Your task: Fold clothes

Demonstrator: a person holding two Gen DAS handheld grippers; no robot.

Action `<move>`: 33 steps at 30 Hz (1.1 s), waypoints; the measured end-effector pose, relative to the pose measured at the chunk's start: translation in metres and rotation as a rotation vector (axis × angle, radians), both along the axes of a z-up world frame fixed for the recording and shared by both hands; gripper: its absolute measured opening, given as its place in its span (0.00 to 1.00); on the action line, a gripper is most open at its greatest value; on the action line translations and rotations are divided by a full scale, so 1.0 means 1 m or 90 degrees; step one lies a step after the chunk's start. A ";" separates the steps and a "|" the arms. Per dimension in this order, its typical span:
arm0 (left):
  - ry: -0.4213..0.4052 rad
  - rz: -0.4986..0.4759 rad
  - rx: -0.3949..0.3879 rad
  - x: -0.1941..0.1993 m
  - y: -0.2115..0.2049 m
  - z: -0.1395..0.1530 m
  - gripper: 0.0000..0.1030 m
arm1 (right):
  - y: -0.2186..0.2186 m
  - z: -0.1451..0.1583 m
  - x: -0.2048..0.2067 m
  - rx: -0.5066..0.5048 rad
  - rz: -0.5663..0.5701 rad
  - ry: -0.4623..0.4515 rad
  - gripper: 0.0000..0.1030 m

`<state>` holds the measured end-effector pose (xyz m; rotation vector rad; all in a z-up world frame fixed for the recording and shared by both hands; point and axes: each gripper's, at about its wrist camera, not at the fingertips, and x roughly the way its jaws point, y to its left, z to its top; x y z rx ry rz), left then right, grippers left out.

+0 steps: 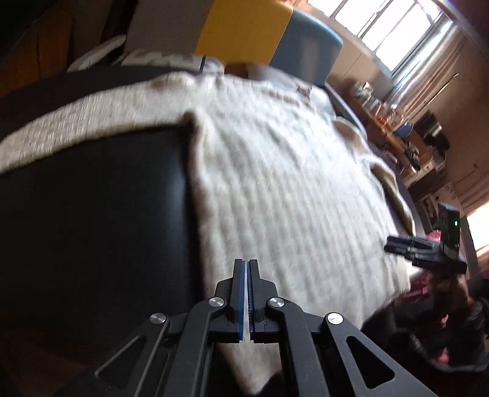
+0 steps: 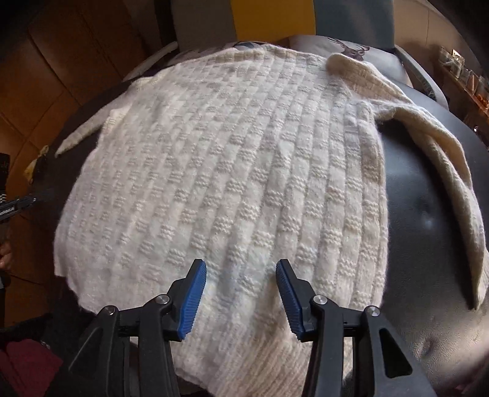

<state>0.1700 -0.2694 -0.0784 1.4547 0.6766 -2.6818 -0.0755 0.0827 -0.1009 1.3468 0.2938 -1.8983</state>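
A cream knitted sweater (image 1: 275,168) (image 2: 229,183) lies spread flat on a black leather seat (image 1: 91,213) (image 2: 428,198). One sleeve (image 1: 76,128) stretches left across the seat. The other sleeve (image 2: 443,171) bends down the right side. My left gripper (image 1: 247,262) is shut above the hem area, with only a thin pale line between its blue pads. It shows in the right wrist view as the left gripper (image 2: 39,195) just off the sweater's left edge. My right gripper (image 2: 241,274) is open over the hem with nothing between its fingers, and appears as the right gripper (image 1: 394,245) at the sweater's right edge.
A yellow cushion (image 1: 244,27) and a blue cushion (image 1: 305,52) stand behind the sweater, beside a grey deer-print pillow (image 2: 345,45). A bright window (image 1: 397,27) and a cluttered shelf (image 1: 412,143) are at the right. Dark red clothing (image 2: 24,360) lies below the seat's front edge.
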 end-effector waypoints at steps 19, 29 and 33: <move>-0.099 -0.002 -0.207 -0.173 -0.035 -0.050 0.04 | -0.075 -0.031 -0.114 0.053 -0.093 0.040 0.48; -0.094 0.005 -0.158 -0.187 -0.058 -0.025 0.05 | -0.079 -0.017 -0.127 0.007 -0.060 0.010 0.48; -0.037 -0.023 -0.156 -0.229 -0.054 0.002 0.05 | -0.096 0.011 -0.174 -0.104 -0.060 0.000 0.48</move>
